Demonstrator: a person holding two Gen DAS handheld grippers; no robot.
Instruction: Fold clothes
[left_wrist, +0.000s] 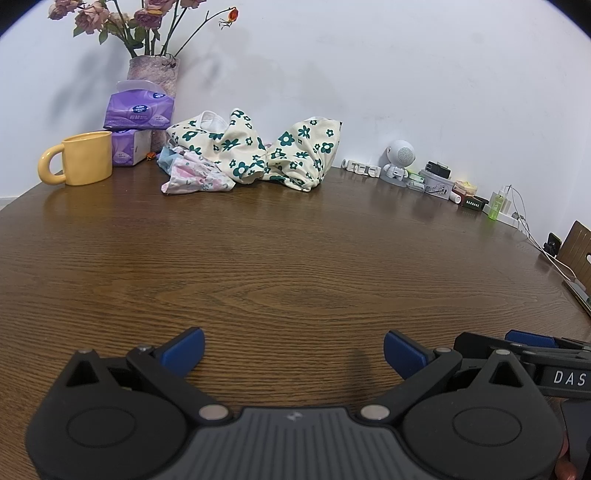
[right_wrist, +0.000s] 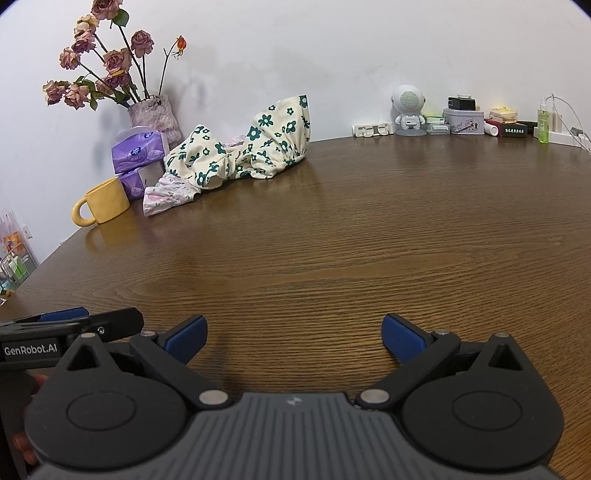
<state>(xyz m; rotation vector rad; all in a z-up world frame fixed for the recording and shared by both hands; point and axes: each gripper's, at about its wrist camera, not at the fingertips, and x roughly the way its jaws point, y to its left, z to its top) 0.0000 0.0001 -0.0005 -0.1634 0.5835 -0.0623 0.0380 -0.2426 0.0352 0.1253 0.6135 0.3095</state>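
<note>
A crumpled cream garment with green flowers (left_wrist: 258, 151) (right_wrist: 243, 147) lies in a heap at the far side of the brown wooden table (left_wrist: 295, 258) (right_wrist: 332, 240), against the wall. A smaller pink floral garment (left_wrist: 192, 173) (right_wrist: 166, 192) is bunched at its left. My left gripper (left_wrist: 293, 350) stands open low over the near table, nothing between its blue pads. My right gripper (right_wrist: 293, 336) is open too, close beside the left one. Both are far from the clothes.
A yellow mug (left_wrist: 83, 158) (right_wrist: 103, 201), purple tissue packs (left_wrist: 138, 110) (right_wrist: 138, 153) and a vase of dried roses (left_wrist: 153, 70) (right_wrist: 153, 114) stand left of the clothes. A white robot figure (left_wrist: 399, 158) (right_wrist: 408, 110), tins, bottles and cables line the back right edge.
</note>
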